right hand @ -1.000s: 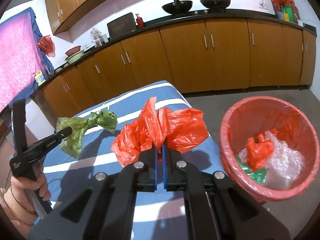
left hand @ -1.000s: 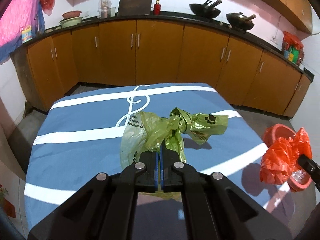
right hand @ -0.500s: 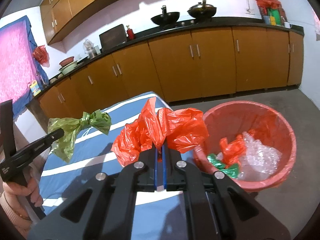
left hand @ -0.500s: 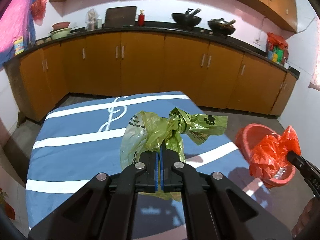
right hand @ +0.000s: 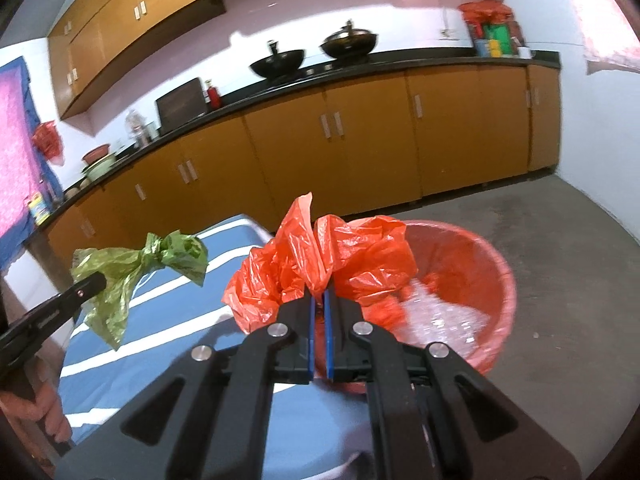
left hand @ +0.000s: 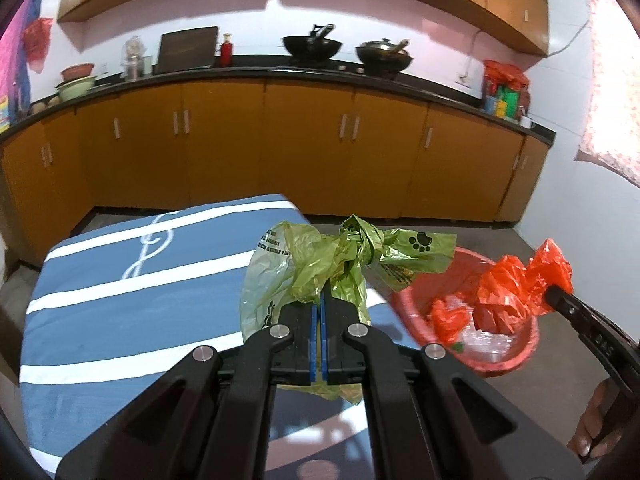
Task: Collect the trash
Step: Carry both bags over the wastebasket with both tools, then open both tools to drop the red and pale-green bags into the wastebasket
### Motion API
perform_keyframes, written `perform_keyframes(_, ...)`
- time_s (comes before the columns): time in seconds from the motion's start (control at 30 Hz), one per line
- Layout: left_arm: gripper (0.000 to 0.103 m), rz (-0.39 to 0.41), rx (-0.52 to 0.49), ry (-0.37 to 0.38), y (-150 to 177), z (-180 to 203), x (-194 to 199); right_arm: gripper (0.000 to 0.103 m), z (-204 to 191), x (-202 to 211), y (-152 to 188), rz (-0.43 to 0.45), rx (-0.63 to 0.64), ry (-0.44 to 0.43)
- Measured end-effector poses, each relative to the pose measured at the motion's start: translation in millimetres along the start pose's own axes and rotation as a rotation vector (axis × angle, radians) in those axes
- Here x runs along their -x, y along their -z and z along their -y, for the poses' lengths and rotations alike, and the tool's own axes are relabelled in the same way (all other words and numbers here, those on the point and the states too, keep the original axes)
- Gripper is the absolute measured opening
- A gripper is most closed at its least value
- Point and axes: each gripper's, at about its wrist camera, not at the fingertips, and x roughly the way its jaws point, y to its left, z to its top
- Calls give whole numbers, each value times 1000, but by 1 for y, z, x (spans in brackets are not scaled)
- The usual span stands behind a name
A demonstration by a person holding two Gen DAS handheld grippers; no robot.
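A: Left tool [left hand: 322, 300] pinches the green bag [left hand: 344, 256] above the blue worktop's [left hand: 120, 304] edge; right tool [right hand: 319, 300] clamps the orange bag [right hand: 320, 264] over the red bin [right hand: 496, 276].

B: Risk? The green bag, at nine o'clock of the bin, may drop short onto the floor if let go now.

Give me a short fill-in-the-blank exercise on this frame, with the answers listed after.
1. The left gripper is shut on a ____ plastic bag.
2. The right gripper holds an orange bag in front of the red ____.
3. The tablecloth is blue with ____ stripes.

Missing words: green; bin; white
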Motion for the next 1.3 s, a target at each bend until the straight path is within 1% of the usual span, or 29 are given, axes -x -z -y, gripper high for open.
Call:
perform_keyframes(0.23, 1, -13, -10, 58, 2, 38, -12, 5, 40, -1, -13, 30, -42, 69)
perform_keyframes(0.37, 1, -21, -28, 76, 4, 58, -23, 5, 54, -7, -16, 34, -60, 91)
perform_keyframes(0.63, 1, -46, -35, 110, 8, 84, -43, 5, 80, -22, -16, 31, -90, 125)
perform_keyframes(0.87, 1, -66, -66, 132, 11, 112, -63, 5, 95, -42, -16, 21, -110, 149)
perform_keyframes(1.3, 1, -118, -58, 149, 22, 138, -98, 5, 112, -64, -24, 25, -132, 173)
